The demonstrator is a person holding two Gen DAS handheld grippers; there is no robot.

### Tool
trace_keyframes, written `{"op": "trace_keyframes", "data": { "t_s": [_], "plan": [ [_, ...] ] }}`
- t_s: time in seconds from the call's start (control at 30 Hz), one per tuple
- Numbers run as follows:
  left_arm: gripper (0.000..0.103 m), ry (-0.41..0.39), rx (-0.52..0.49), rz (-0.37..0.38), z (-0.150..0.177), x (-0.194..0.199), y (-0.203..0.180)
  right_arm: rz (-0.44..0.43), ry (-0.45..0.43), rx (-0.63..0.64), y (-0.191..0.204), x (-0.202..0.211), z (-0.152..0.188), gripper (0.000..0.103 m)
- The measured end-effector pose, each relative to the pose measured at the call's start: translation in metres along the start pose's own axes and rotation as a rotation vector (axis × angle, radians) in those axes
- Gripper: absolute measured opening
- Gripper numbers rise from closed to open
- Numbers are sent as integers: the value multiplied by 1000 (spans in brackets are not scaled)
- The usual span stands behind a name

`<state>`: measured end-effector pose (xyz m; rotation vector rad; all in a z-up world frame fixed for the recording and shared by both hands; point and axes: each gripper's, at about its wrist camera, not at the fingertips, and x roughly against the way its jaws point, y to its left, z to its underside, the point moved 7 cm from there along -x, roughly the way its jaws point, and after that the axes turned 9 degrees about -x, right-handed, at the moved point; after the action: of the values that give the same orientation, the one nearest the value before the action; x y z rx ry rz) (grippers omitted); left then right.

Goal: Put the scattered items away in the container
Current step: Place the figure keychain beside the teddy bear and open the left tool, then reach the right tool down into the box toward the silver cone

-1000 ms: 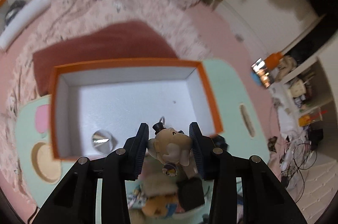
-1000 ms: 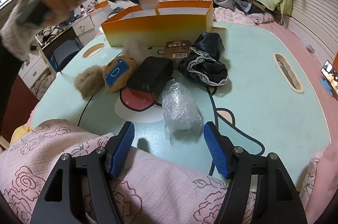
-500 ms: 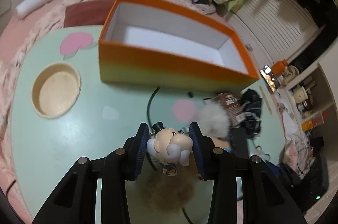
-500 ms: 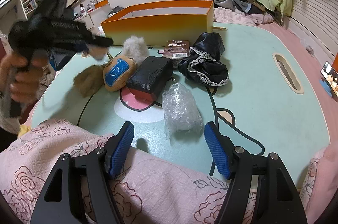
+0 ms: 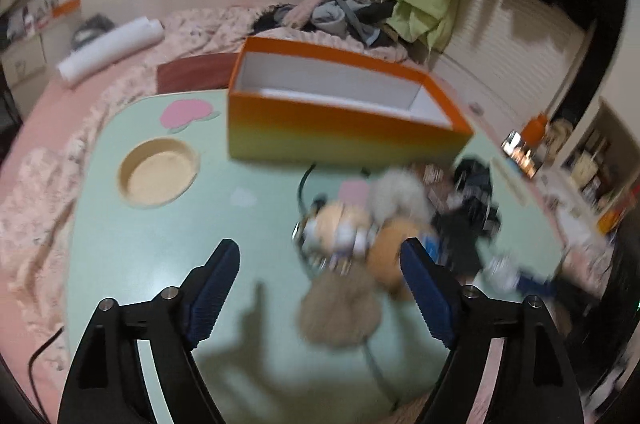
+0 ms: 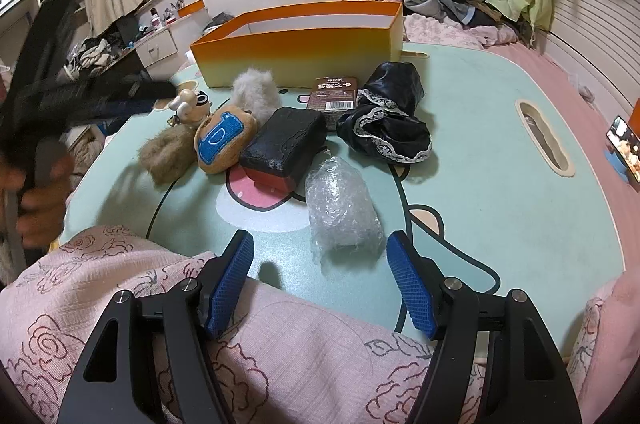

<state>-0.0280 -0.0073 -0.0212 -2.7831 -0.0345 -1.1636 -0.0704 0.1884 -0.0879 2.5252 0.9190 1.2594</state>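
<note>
Spreading as we watched, the left tongs [image 5: 320, 278] had their jaws opening, with nothing pressed between the blue pads. Just beyond them a small figurine [image 5: 340, 230], blurred in the left wrist view, sat among the scattered things; in the right wrist view it lay against the top of the brown fur pompom [image 6: 166, 153], free of the tongs. We could not tell whether it was resting or still dropping. A hand [image 6: 38, 203] gripped the handle of the left tongs at the far left of that view.

Our right tongs [image 6: 320, 282] hung spread and empty over a pink rose-patterned cloth [image 6: 120, 304] at the near edge of the counter [image 6: 500, 207]. Just beyond them lay a wad of bubble wrap [image 6: 340, 207], not between the pads. Farther off we saw a tan plush with a blue patch [image 6: 224, 143] beside the pompom, a black pouch [image 6: 286, 145] to its right, a white fur pompom [image 6: 256, 93] behind them, a brown card box [image 6: 335, 95], and a heap of black lace-trimmed fabric [image 6: 386, 127].

The orange container [image 6: 304, 43] stood at the far side of the counter, behind all of these; what showed of its white inside was bare.
</note>
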Motion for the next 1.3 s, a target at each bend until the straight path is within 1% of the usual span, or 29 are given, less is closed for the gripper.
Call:
{"op": "trace_keyframes", "data": {
  "t_s": [0.07,0.13,0.2,0.23,0.27,0.33,0.37,0.4,0.43,0.47,0.5,0.57,0.63,0.73,0.83,0.9,0.97,1.1,1.17,1.3],
  "plan": [
    [82,0,-17,14,17,6,-2,0,-11,3,0,4,-2,70],
    [82,9,-22,22,31,8,-3,3,-26,39,5,14,-10,70],
    [83,20,-29,25,40,6,-5,-4,-76,97,16,34,-33,70],
    [83,31,-35,29,44,3,-7,9,-105,113,19,42,-45,69],
    [83,42,-44,25,47,0,-9,45,-139,133,23,50,-65,69],
    [84,53,-92,-29,48,-4,-15,109,-148,128,23,50,-90,70],
    [85,61,-115,-51,48,-6,-18,152,-132,106,19,42,-107,70],
    [87,71,-138,-72,49,-8,-21,180,-110,85,15,34,-116,70],
    [88,80,-161,-94,49,-10,-23,207,-77,62,9,21,-125,69],
    [90,86,-177,-115,50,-12,-24,234,-32,42,3,6,-132,69],
    [94,90,-183,-129,50,-13,-24,261,7,24,-3,-7,-136,69],
    [98,94,-164,-133,51,-13,-19,297,51,-3,-15,-30,-142,69],
    [101,96,-148,-140,53,-14,-14,322,73,-17,-24,-45,-145,69],
    [102,97,-147,-142,53,-14,-11,332,91,-41,-33,-58,-150,69],
    [102,96,-149,-141,54,-13,-9,350,93,-68,-42,-58,-157,69],
    [102,96,-150,-140,55,-13,-8,329,99,-86,-43,-54,-157,69],
    [102,97,-152,-139,55,-13,-8,307,90,-85,-37,-46,-156,69],
    [102,97,-152,-139,55,-13,-7,296,69,-76,-18,-33,-159,69],
    [102,97,-153,-138,55,-13,-8,288,66,-52,-7,-31,-165,69],
    [102,97,-155,-137,55,-13,-6,300,66,-22,8,-37,-178,69]
  ]
}}
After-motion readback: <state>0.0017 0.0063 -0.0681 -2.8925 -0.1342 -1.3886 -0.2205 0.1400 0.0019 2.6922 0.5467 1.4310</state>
